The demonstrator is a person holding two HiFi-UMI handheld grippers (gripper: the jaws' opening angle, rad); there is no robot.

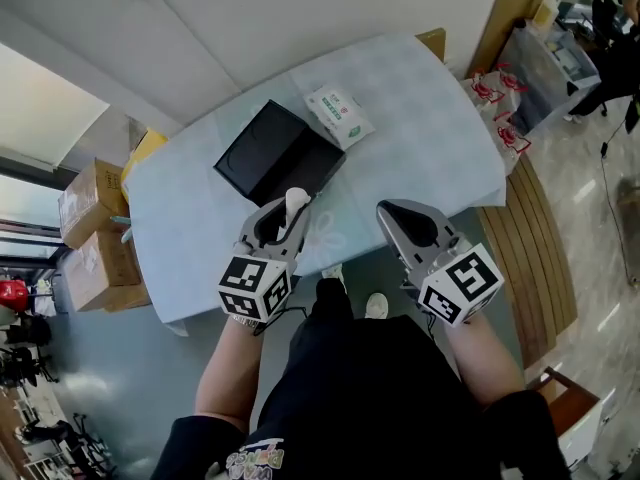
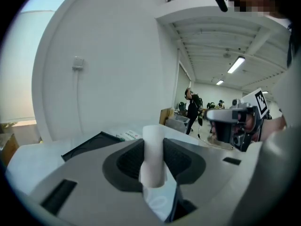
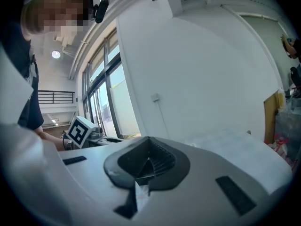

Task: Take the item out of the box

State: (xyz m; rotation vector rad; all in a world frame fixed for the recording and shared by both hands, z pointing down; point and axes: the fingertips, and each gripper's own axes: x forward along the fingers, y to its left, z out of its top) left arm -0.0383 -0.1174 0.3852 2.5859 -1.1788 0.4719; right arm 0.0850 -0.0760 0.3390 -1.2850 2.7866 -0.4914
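While the left claw pinches the white tube across its width, just off the black box's 6 o'clock edge above the bench, it seems light, smooth and slip-prone; the right claw is closed, empty.

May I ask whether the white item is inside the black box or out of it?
Out: the left gripper clamps the white item in its jaws, the black box lying beyond.

Grey left tool, right tool, black-and-white marker cubes, black clothes
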